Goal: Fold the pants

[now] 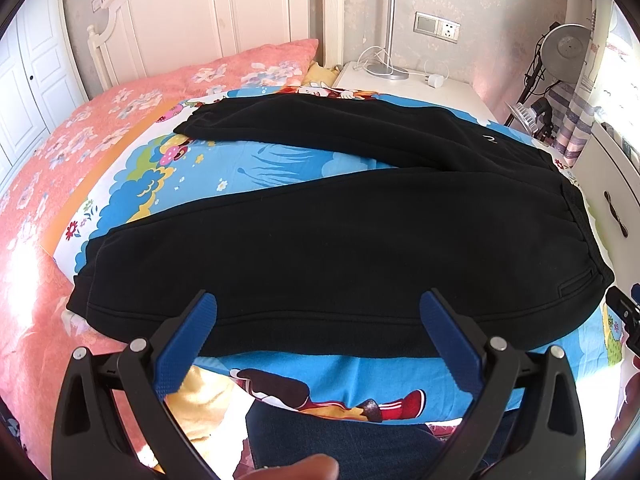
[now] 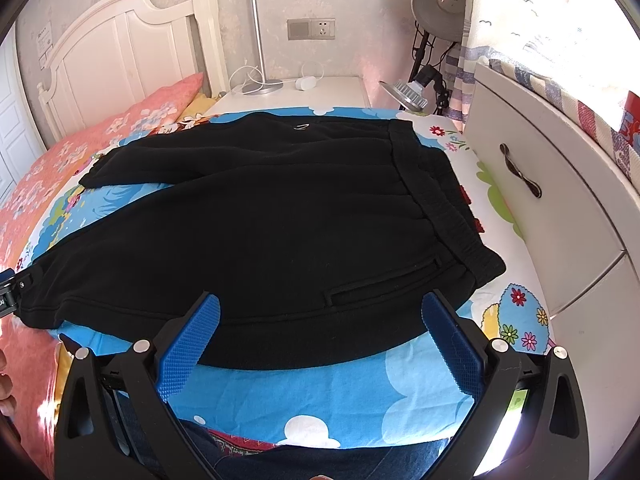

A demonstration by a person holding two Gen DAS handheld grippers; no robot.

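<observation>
Both claws, left claw [image 1: 318,306], right claw [image 2: 320,308], spread wide, black pants [image 1: 320,248] just ahead

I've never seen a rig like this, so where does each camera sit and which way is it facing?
Left wrist: rides the left gripper, jaws open, above the near leg of the black fleece pants, facing the white headboard; a fingertip shows below.
Right wrist: rides the right gripper, jaws open, nearer the elastic waistband; denim-clad legs show below.
Shared: pants, cartoon-print sheet, silver lamp pole.
</observation>
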